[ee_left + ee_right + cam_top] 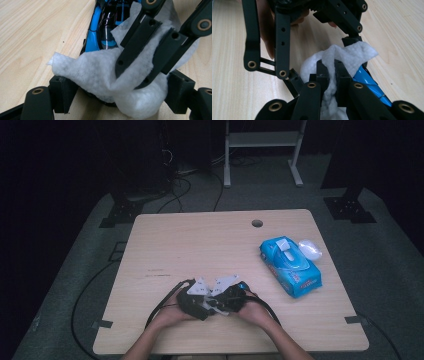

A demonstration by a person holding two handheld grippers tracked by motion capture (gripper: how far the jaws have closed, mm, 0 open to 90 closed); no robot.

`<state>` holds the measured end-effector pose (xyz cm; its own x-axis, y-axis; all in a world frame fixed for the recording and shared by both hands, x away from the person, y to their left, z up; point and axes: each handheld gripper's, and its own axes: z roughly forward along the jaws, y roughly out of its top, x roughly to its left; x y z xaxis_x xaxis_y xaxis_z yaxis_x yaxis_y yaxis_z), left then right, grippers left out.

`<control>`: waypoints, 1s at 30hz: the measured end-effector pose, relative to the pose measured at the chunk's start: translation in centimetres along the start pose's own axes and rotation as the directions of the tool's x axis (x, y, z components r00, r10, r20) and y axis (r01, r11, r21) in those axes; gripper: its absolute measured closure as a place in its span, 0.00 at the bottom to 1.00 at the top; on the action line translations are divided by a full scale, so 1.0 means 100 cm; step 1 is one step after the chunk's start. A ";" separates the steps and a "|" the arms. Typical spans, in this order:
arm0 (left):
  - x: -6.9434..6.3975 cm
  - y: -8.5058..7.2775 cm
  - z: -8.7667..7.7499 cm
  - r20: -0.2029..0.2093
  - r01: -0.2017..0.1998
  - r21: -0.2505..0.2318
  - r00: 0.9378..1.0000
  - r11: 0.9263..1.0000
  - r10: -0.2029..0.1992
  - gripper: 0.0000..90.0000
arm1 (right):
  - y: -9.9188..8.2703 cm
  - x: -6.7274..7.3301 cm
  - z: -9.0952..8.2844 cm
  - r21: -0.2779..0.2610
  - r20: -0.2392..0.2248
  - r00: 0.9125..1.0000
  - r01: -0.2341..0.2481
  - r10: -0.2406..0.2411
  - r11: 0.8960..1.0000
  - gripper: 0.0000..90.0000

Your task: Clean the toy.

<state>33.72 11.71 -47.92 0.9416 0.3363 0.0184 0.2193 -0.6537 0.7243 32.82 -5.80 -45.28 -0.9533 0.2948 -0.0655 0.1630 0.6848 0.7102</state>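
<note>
Near the table's front edge my two grippers meet tip to tip, the left gripper (200,302) beside the right gripper (222,300). In the right gripper view, my right gripper (334,72) is shut on a white wipe (352,53). The wipe (95,75) drapes over a blue and black object (100,37) with a dark glossy part. The left gripper (120,91) has its jaws set wide, and its pads (62,91) press on either side of the wipe-covered object. The right gripper's jaws (140,72) come in from the upper right, pinching the wipe against the object (368,78).
A blue pack of wet wipes (290,266) with its white lid flap up lies at the right of the wooden table (200,245). A crumpled white piece (310,249) lies just behind it. A round cable hole (257,223) sits near the far edge. Cables trail off the front left.
</note>
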 end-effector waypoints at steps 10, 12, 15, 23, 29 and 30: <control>0.000 0.000 0.000 0.000 0.002 0.000 1.000 1.000 -0.002 0.26 | -0.012 -0.015 -0.026 -0.004 0.057 0.997 -0.061 0.061 0.998 0.93; 0.000 0.000 0.001 -0.001 0.003 0.000 1.000 1.000 -0.003 0.26 | -0.009 -0.009 -0.018 0.000 0.031 0.999 -0.043 0.043 0.999 0.93; 0.000 0.000 0.000 -0.001 -0.004 0.003 1.000 1.000 0.004 0.26 | -0.003 0.000 -0.005 0.011 0.010 1.000 0.010 -0.010 1.000 0.93; 0.000 0.000 0.000 0.000 -0.002 0.001 1.000 1.000 0.002 0.26 | -0.007 -0.009 -0.018 0.014 0.021 0.999 -0.030 0.029 0.999 0.93; 0.000 0.000 0.000 -0.002 0.002 0.000 1.000 1.000 -0.002 0.26 | -0.005 -0.010 -0.018 0.017 0.031 0.999 -0.026 0.025 1.000 0.73; 0.000 0.000 0.000 -0.002 0.004 -0.002 1.000 1.000 -0.004 0.26 | -0.004 -0.009 -0.018 0.020 0.038 0.999 -0.021 0.020 1.000 0.69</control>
<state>33.69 11.68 -47.93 0.9402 0.3401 0.0165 0.2226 -0.6507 0.7260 33.19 -7.50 -44.26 -0.9393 0.3341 -0.0778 0.1883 0.6917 0.6972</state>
